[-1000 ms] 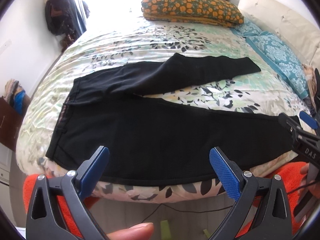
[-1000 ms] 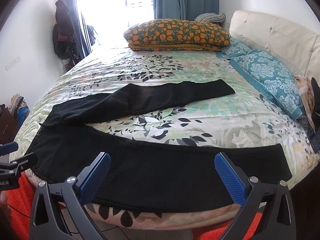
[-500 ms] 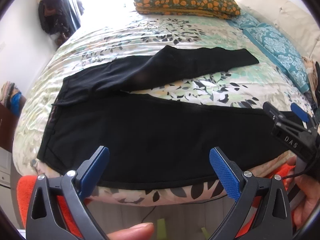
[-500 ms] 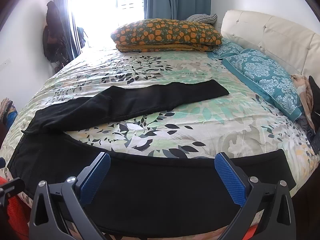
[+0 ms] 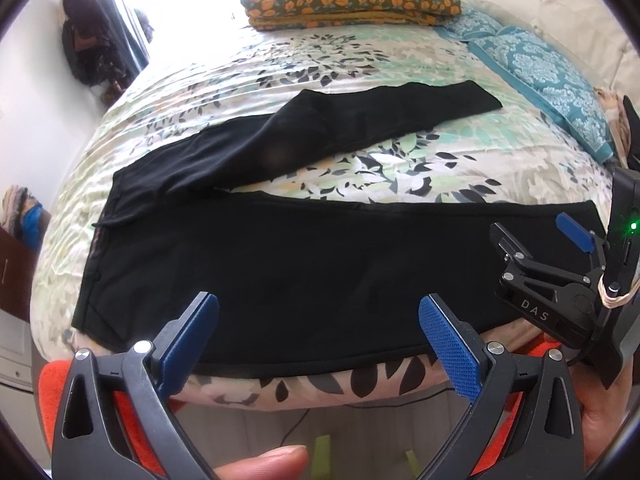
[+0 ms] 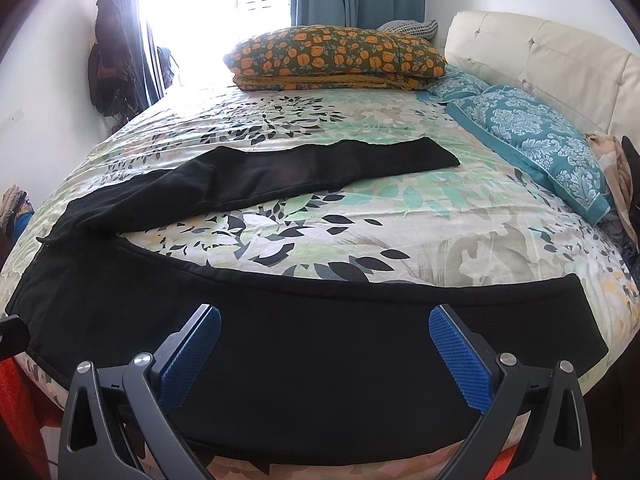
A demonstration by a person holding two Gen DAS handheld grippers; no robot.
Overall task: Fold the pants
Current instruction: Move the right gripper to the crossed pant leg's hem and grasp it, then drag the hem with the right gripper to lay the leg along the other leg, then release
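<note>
Black pants (image 5: 304, 264) lie spread flat on the floral bedspread (image 5: 420, 176), waistband at the left, the two legs splayed apart toward the right. The near leg runs along the bed's front edge; the far leg (image 6: 304, 168) angles toward the pillows. My left gripper (image 5: 318, 344) is open and empty, just above the near leg's front hem edge. My right gripper (image 6: 324, 354) is open and empty over the near leg; it also shows at the right of the left wrist view (image 5: 544, 248), near the leg's cuff.
An orange-flowered pillow (image 6: 340, 58) lies at the far side of the bed. Teal patterned pillows (image 6: 532, 136) and a cream headboard (image 6: 560, 60) are on the right. Dark clothes (image 6: 110, 68) hang on the left wall. Orange fabric (image 5: 52, 376) shows below the bed's front edge.
Both grippers have moved forward and closer to the near pant leg. The right gripper has come further into the left wrist view. Both stay open.
</note>
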